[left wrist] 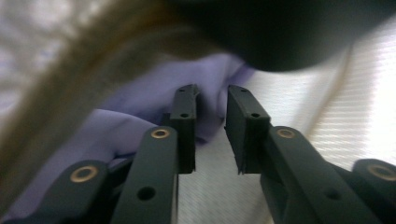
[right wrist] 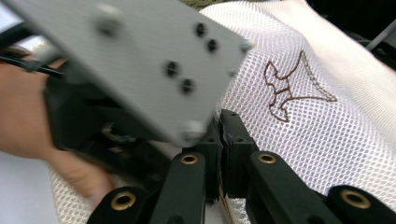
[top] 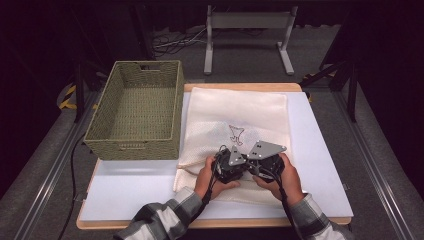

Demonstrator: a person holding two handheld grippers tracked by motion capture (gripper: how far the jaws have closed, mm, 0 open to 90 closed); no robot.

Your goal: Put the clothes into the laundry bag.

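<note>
A cream mesh bag (top: 240, 107) with a brown stitched emblem (right wrist: 294, 86) lies flat on the white board (top: 135, 185). Both grippers meet over its near half. My left gripper (left wrist: 212, 93) is open with a narrow gap between its jaws and nothing pressed in it. Its tips are at a lilac cloth (left wrist: 140, 98) under the bag's raised tan hem (left wrist: 60, 93). In the high view the left gripper (top: 231, 165) sits just left of my right gripper (top: 264, 159). The right gripper (right wrist: 219, 119) is shut, with a thin tan strip of the bag's edge between its jaws. The left gripper's grey plate (right wrist: 140, 60) hides its tips.
A green woven basket (top: 107, 107) stands at the board's far left, beside the bag. Bare white board lies to the near left and along the right side. A metal stand (top: 247, 20) and cables are on the floor beyond the table.
</note>
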